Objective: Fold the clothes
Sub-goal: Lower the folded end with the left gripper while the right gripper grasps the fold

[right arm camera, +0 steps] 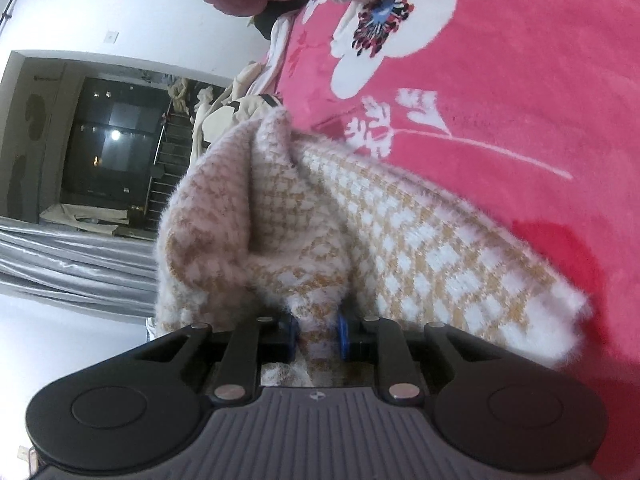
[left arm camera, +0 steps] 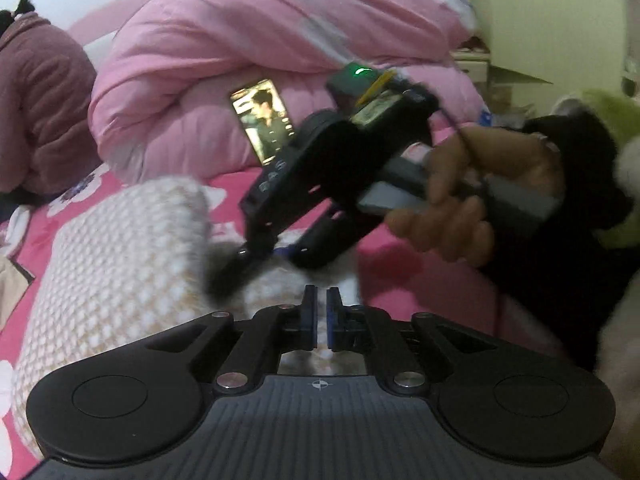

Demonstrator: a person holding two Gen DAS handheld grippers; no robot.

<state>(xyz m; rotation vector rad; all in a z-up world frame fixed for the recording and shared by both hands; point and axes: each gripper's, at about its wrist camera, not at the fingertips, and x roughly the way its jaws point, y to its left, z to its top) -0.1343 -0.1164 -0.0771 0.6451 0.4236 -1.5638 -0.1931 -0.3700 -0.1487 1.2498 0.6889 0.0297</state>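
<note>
My right gripper pinches a bunched fold of the checked knit garment, which lies on the pink flowered bedspread. My left gripper is closed, nothing visibly between the pads. Folding looks partly done, not yet squared. No readable writing anywhere.

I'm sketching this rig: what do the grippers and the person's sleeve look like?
Both are matte black linkage grippers with silver pivot pins, blue finger pads and a ribbed grey body marked with a crosshair. The right gripper has a green light and a thin cable. The sleeve is black.
</note>
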